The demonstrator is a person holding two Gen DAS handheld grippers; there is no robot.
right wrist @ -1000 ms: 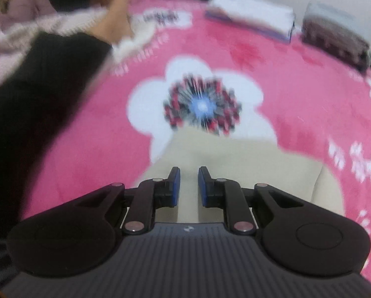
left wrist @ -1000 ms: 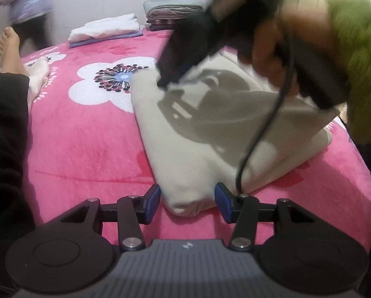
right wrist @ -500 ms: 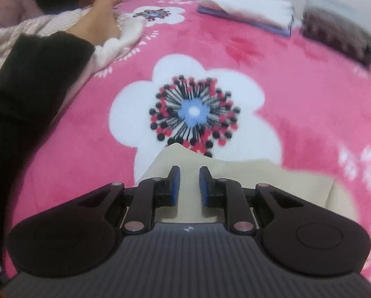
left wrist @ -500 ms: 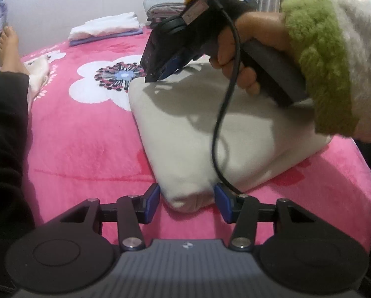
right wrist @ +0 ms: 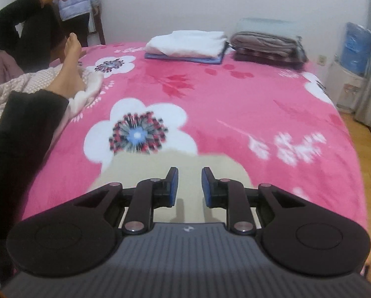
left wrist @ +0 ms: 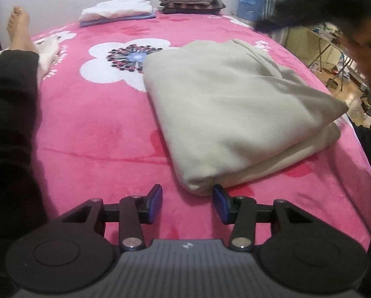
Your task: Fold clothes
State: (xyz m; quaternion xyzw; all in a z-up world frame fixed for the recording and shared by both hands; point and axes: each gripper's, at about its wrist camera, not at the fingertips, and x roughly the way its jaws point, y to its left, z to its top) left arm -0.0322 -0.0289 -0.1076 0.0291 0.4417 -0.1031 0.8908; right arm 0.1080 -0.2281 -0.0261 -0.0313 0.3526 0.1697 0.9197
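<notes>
Beige sweater (left wrist: pixel 225 114), soft and limp, folded thick on the pink bed (left wrist: pixel 98 136) beside the white flower.
Best pinched at the doubled near corner; left hand-held gripper (left wrist: pixel 187 203) half open there, right hand-held gripper (right wrist: pixel 187 186) narrow, opening, empty.
</notes>
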